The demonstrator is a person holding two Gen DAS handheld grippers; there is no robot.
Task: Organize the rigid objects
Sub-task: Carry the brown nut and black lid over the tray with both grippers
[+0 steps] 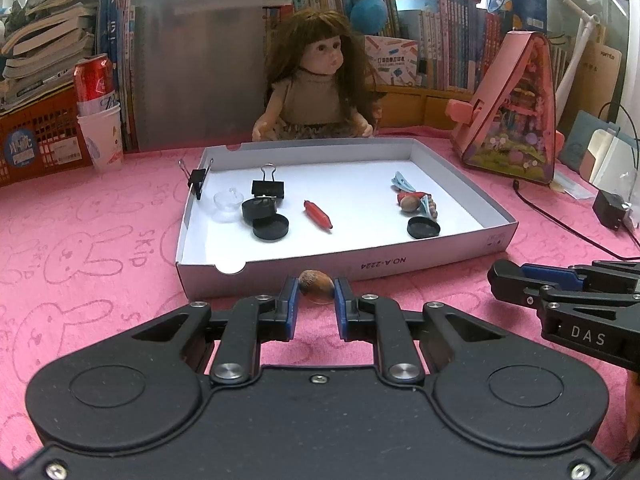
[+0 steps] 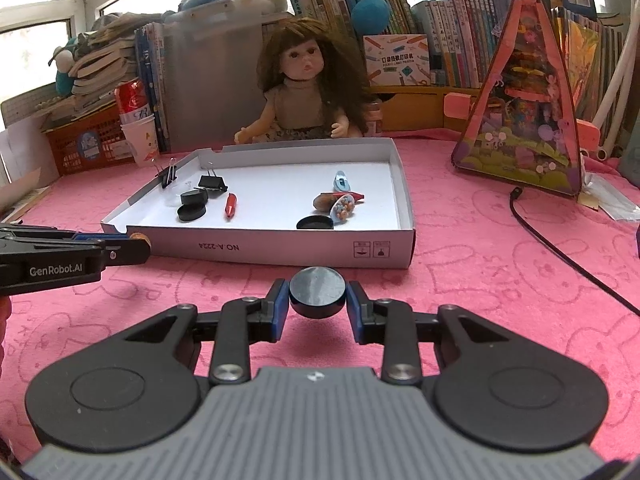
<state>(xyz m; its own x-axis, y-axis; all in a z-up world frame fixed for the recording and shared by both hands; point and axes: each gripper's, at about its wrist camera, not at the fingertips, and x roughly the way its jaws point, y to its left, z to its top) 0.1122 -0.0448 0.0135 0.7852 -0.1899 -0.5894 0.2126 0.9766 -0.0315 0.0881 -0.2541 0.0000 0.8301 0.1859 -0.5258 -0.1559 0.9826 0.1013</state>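
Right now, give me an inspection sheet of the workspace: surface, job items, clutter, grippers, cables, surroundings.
Surface: pink bunny-print cloth over the table.
Job's things: white cardboard tray holding two binder clips, one on its left wall and one inside, three black round lids, a clear suction cup, a red crayon-like piece and a small pile of trinkets.
Clutter: doll behind the tray, pink triangular toy house, soda can in a paper cup.
Grippers: left gripper shut on a brown nut; right gripper shut on a black round lid.
Cables: black cable right of the tray.
Surroundings: bookshelves, plush toys.
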